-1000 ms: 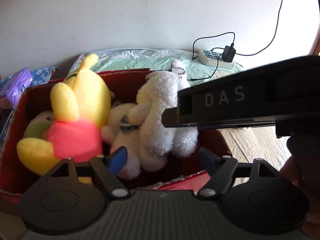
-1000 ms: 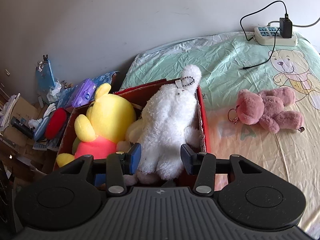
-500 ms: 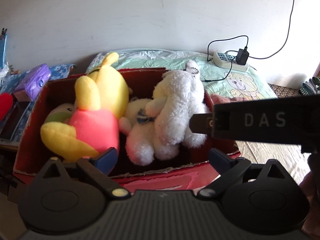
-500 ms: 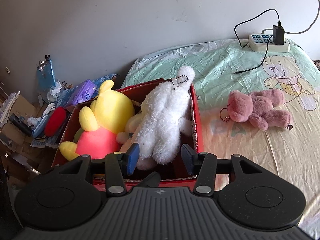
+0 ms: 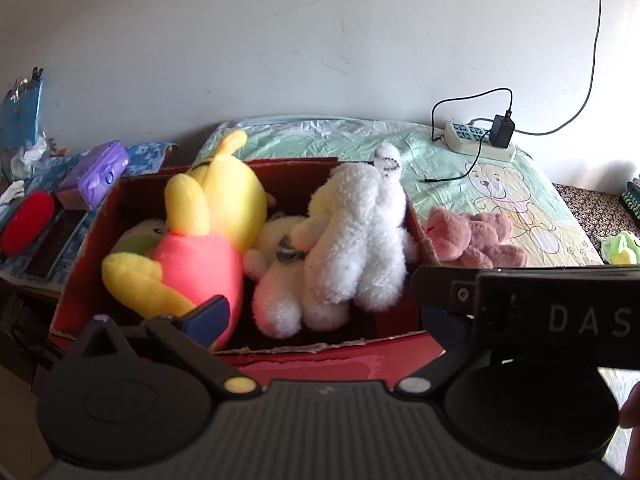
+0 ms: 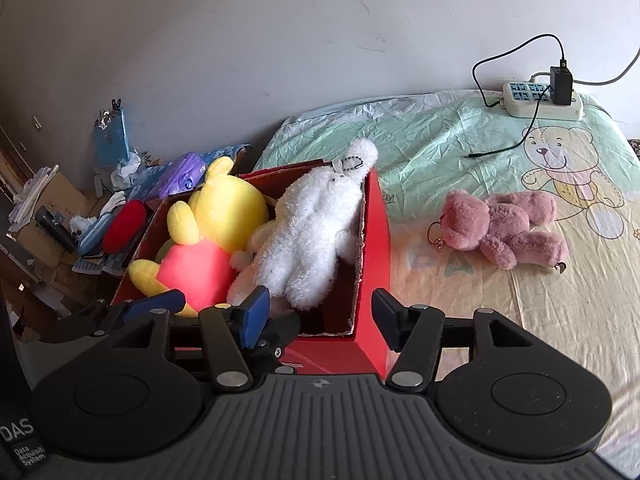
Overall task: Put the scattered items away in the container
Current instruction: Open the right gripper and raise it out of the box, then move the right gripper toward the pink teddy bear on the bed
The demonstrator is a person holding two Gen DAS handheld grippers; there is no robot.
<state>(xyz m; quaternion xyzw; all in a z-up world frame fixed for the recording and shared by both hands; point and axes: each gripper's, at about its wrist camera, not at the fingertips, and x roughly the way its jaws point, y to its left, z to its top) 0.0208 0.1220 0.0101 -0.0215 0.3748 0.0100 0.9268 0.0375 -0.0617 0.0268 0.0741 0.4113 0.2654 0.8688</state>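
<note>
While pink bear [image 6: 504,232] lies beside box [image 6: 376,216], power strip [image 6: 542,100] beyond

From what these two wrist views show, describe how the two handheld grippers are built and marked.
The left gripper and the right gripper look alike: black ribbed bodies, two round discs each, black linkage arms with silver or yellowish pivot pins, and blue pads on the fingers. White letters "DAS" mark a black housing at the side. No cables or sleeves show.

"DAS" in pale capitals stands on the black body of the right gripper [image 5: 576,316] at the lower right of the left wrist view; at the lower left of the right wrist view, "DAS Data Acquisition System" marks the left gripper [image 6: 208,302]
</note>
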